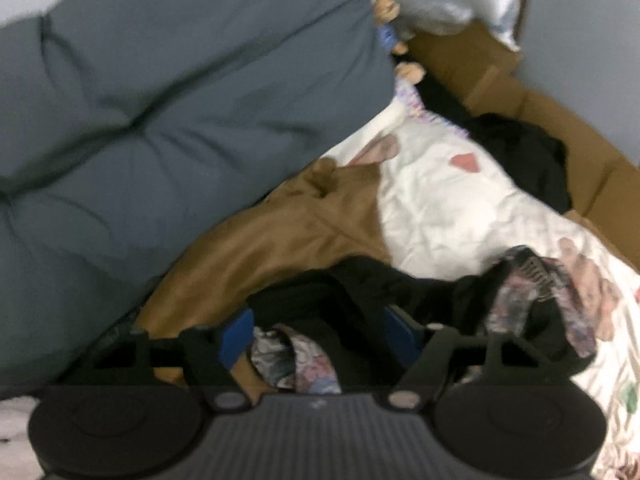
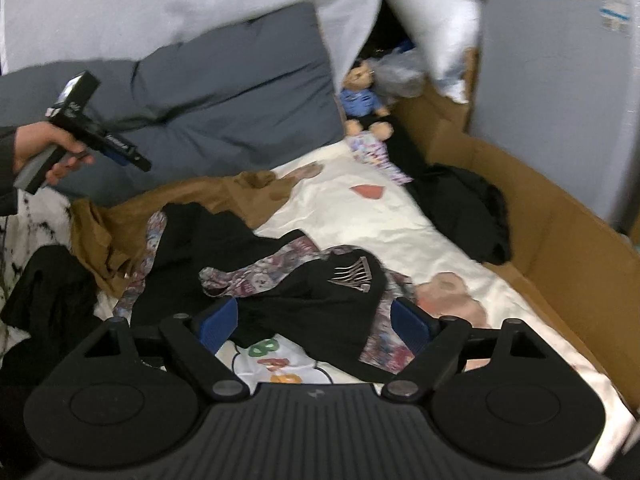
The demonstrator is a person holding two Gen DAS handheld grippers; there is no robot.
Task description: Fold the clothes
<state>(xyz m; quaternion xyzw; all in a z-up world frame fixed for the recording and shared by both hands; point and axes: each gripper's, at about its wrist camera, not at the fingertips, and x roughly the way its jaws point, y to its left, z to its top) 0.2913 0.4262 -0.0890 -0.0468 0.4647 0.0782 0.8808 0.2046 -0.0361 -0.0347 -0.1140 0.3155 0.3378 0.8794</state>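
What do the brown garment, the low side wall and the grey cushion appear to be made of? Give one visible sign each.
Brown garment: thin woven cloth, probably; it crumples in soft folds.
Side wall: plain matte brown cardboard with creased flaps.
Grey cushion: matte fabric over padding; tufted seams puff.

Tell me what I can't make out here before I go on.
- Left wrist view: all blurred; black garment covers the left hand-held gripper pads, so grasp unclear.
- Right wrist view: garment's full shape hidden in folds.
- Brown garment: partly buried.
- Doll: small, blurred.
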